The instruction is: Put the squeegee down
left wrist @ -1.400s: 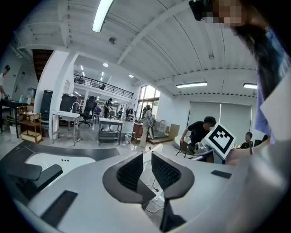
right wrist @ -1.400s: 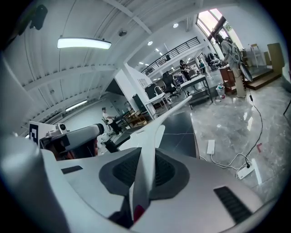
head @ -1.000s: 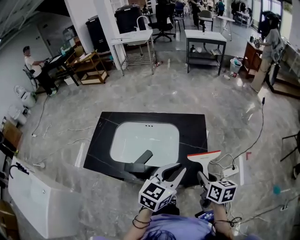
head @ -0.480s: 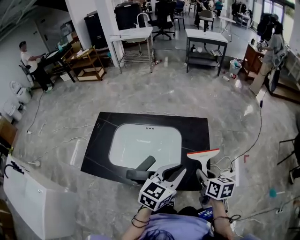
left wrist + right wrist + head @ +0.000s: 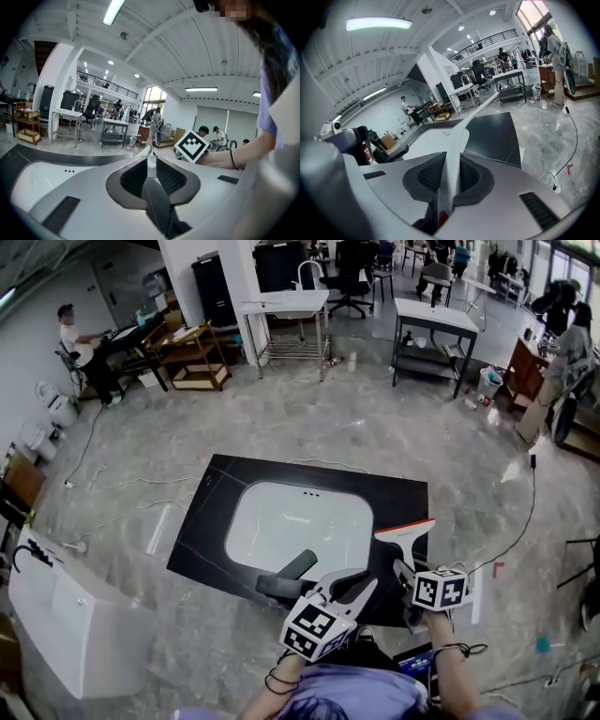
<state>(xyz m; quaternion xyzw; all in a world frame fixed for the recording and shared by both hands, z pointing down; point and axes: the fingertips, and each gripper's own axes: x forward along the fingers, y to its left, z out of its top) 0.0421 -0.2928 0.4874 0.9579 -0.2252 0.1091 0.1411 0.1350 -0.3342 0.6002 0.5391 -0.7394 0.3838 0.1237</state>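
— Over front right of black counter [image 5: 206,531], right gripper [image 5: 403,572] clenched on squeegee [image 5: 405,532] handle, left gripper [image 5: 349,583] slack, empty. Tips?
— Ease down flat beside sink [image 5: 291,521], then let go.

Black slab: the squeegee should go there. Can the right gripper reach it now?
Probably yes. The right gripper, shut on the squeegee, hangs by the black slab's near right corner; bare surface lies ahead, the left gripper clear to its left.
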